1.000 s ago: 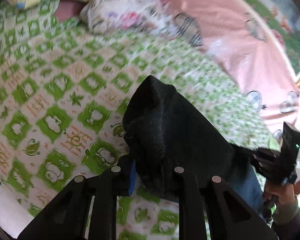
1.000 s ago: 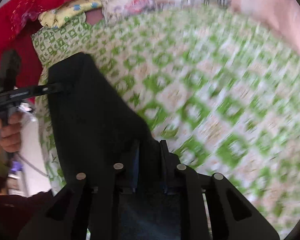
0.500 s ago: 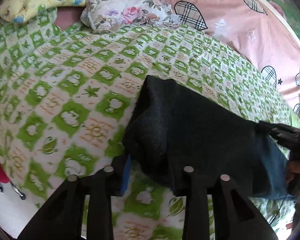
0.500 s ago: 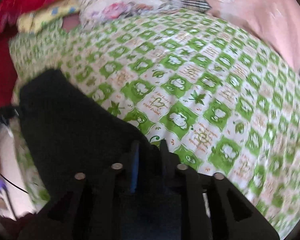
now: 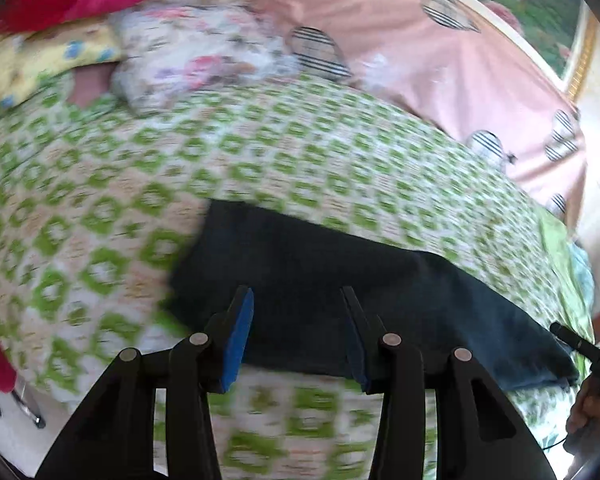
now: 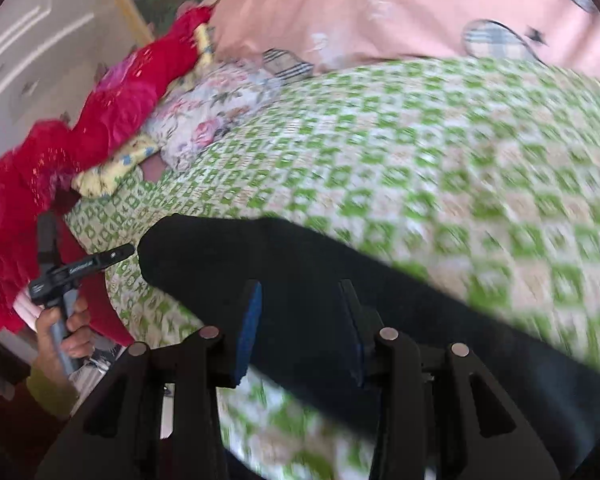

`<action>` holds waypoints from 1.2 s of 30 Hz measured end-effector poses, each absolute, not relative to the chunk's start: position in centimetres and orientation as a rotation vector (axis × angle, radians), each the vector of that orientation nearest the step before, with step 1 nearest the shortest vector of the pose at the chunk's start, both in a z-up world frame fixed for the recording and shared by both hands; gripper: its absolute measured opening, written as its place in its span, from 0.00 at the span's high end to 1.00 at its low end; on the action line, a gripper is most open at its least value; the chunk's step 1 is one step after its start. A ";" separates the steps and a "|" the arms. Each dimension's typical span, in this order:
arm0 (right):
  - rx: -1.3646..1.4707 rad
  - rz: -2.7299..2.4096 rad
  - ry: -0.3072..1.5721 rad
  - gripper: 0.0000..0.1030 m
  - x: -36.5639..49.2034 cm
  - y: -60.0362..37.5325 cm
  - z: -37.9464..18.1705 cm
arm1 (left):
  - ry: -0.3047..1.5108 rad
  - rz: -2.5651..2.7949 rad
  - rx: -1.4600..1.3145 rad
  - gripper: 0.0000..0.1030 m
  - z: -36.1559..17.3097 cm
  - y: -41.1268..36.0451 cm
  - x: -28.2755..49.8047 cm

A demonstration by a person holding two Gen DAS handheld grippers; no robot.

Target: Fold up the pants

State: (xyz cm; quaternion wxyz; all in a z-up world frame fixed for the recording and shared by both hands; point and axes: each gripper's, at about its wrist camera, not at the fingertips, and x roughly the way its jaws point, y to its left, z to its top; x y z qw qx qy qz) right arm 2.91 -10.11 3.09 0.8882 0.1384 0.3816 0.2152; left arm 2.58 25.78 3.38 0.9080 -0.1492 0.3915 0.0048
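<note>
The dark pants (image 5: pixel 340 280) lie flat as a folded strip across the green-checked bedspread (image 5: pixel 260 168). My left gripper (image 5: pixel 296 300) is open and empty, its blue-padded fingers apart just above the pants' near edge at their left end. In the right wrist view the pants (image 6: pixel 300 280) run from centre left to lower right. My right gripper (image 6: pixel 300 292) is open and empty over them. The left gripper's tip (image 6: pixel 100 260) shows beside the pants' far end, and the right gripper's tip (image 5: pixel 576 342) shows at the other end.
Floral and yellow pillows (image 5: pixel 204 56) and a red blanket (image 6: pixel 60 152) sit at the head of the bed. A pink heart-print sheet (image 5: pixel 440 60) covers the far side. The bed edge and floor (image 5: pixel 4 432) lie close below the left gripper.
Both grippers held the pants shut and lifted; they have lowered the cloth onto the bed, opened and let go. The pants now lie flat. Both views are blurred by motion.
</note>
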 end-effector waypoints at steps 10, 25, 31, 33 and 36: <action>0.430 0.244 0.786 0.61 -6.5 -18.0 0.9 | 0.887 -0.288 -0.165 0.48 3.6 13.0 5.9; 0.766 0.045 0.719 0.42 -11.6 -25.9 -2.6 | 0.967 -0.615 0.043 0.40 4.3 -2.1 8.9; 0.889 0.019 0.658 0.40 -12.1 -27.7 -3.3 | 0.999 -0.708 0.103 0.39 4.0 -6.6 10.2; 0.939 0.020 0.641 0.40 -12.0 -28.2 -3.8 | 1.002 -0.732 0.124 0.39 4.0 -7.8 10.4; 1.025 0.040 0.610 0.40 -11.7 -28.7 -4.5 | 1.008 -0.767 0.157 0.37 3.9 -9.6 10.7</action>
